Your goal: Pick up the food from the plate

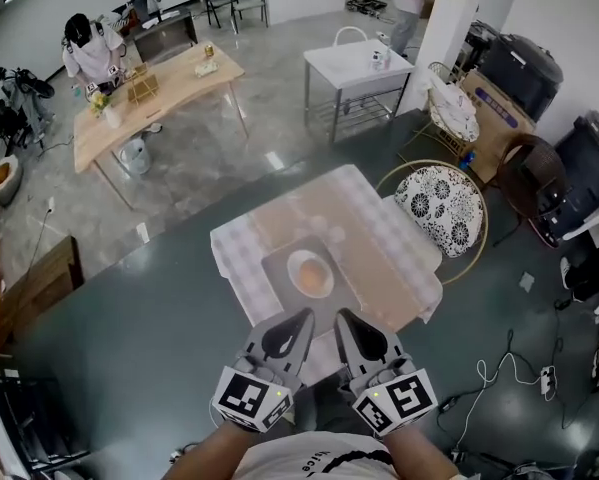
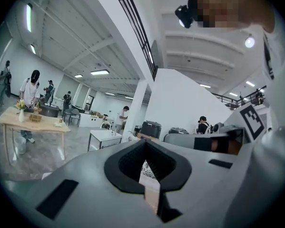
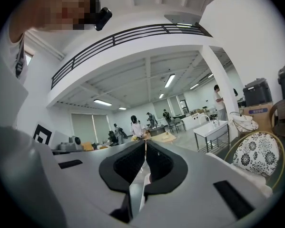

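A white plate [image 1: 291, 265] with a round orange-brown piece of food [image 1: 313, 277] sits on a dark placemat [image 1: 275, 286] on a small table with a checked cloth [image 1: 379, 230]. My left gripper [image 1: 308, 313] and right gripper [image 1: 341, 313] are side by side at the table's near edge, just short of the plate, tips pointing towards it. Both are shut with nothing between the jaws. In the left gripper view the left gripper [image 2: 144, 142] points up across the room, as does the right gripper [image 3: 145, 142] in the right gripper view; neither view shows the plate.
A round wicker chair with a patterned cushion [image 1: 441, 206] stands against the table's right side. Farther off are a white metal table [image 1: 357, 66] and a wooden table [image 1: 169, 83] with a person beside it. Cables [image 1: 499, 373] lie on the floor at right.
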`<state>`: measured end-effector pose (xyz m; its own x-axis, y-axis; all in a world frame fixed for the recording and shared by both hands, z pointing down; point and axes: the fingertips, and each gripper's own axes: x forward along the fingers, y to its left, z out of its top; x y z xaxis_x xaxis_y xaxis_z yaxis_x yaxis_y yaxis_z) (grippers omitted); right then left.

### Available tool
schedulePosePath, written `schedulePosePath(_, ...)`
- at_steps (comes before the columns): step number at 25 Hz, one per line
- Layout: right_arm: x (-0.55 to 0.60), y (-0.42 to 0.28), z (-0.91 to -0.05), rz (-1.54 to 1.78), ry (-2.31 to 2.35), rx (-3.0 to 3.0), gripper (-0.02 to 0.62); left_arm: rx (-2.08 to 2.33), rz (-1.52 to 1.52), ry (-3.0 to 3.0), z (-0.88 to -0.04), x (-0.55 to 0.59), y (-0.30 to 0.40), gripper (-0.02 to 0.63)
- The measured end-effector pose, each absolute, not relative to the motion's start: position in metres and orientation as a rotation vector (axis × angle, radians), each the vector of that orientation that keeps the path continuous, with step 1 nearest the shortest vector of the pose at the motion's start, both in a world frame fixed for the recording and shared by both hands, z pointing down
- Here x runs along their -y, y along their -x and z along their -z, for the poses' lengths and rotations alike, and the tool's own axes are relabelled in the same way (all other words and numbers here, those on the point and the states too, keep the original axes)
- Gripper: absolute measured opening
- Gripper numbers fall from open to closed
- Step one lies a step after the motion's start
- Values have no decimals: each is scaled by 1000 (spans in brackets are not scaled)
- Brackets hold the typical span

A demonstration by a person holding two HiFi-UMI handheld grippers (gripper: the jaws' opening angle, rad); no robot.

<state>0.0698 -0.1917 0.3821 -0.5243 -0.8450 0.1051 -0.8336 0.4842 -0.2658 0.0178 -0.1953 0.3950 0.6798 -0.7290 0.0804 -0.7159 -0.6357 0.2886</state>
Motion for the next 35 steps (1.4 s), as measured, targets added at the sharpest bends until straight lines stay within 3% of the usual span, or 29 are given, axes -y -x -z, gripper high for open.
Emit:
schedulePosePath(18, 302, -69, -531, 606, 1452, -2824, 21, 1171, -25, -2548, -523, 318, -24, 5)
schedulePosePath(35, 330, -66, -719, 777, 1636, -2991, 253, 1174, -78, -2505, -649, 356, -23, 5)
